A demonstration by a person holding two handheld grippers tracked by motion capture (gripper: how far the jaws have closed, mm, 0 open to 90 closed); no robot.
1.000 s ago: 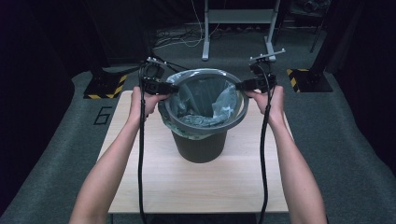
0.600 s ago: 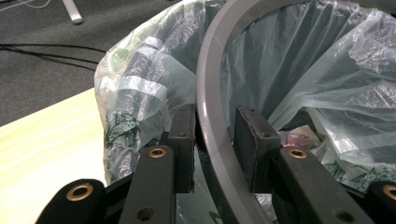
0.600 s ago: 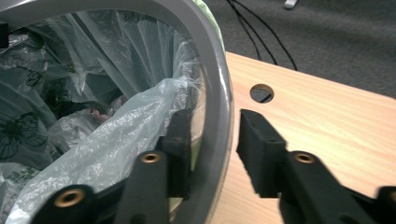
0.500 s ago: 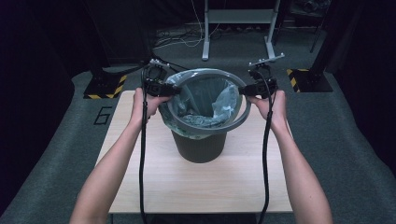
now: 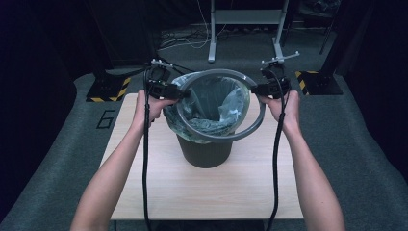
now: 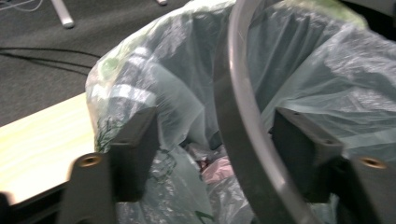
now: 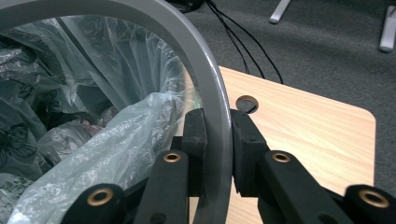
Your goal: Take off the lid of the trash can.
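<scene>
The grey ring [image 5: 219, 137] hangs tilted above the dark bin [image 5: 204, 149] on the desk [image 5: 159, 185]. The right gripper [image 7: 218, 149] clamps its rim; the left gripper [image 6: 215, 154] has just spread its jaws, ring and bag [image 6: 154, 88] loose between them.

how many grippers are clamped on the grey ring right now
1. The right gripper pinches the grey ring between its pads at the ring's right side. The left gripper has just been opening; the ring passes between its jaws, but they stand apart from it.
</scene>
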